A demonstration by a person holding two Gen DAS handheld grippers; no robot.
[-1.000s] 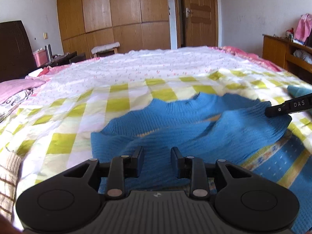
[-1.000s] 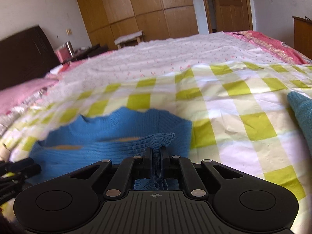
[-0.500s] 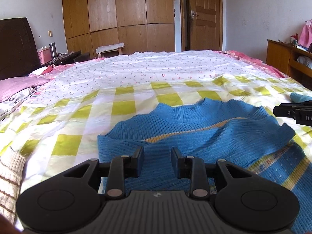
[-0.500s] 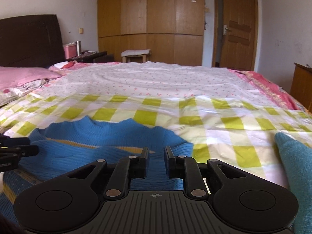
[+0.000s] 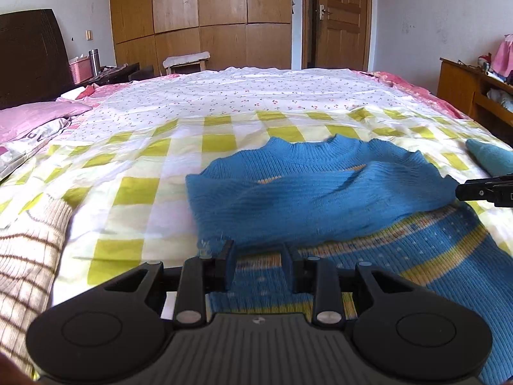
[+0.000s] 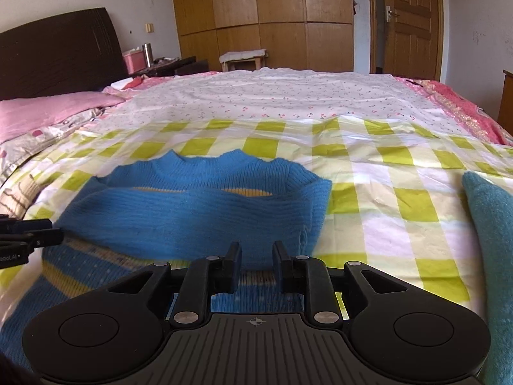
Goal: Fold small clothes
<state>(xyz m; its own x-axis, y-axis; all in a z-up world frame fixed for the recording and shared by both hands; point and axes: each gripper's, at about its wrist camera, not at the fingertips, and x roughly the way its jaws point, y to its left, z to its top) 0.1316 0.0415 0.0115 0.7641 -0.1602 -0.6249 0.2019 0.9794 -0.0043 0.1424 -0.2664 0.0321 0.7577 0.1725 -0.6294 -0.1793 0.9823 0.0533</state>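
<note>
A small blue knitted sweater [image 5: 320, 199] with yellow stripes lies on the checked bedspread, its sleeves folded across the chest; it also shows in the right wrist view [image 6: 192, 218]. My left gripper [image 5: 258, 263] is open and empty, just above the sweater's lower left part. My right gripper [image 6: 255, 264] is open and empty, just above the sweater's right side. The right gripper's tip shows at the right edge of the left wrist view [image 5: 484, 189]. The left gripper's tip shows at the left edge of the right wrist view [image 6: 29, 240].
A yellow-checked sheet [image 5: 144, 192] covers the bed. A beige striped knit [image 5: 25, 256] lies at the left. A teal garment [image 6: 490, 224] lies at the right. Pink pillows [image 6: 48, 112], a headboard, wardrobe [image 5: 208, 16] and door stand beyond.
The right gripper let go of the sweater's sleeve and opened. Both grippers drew back toward the sweater's hem, and the folded sleeves now lie flat.
</note>
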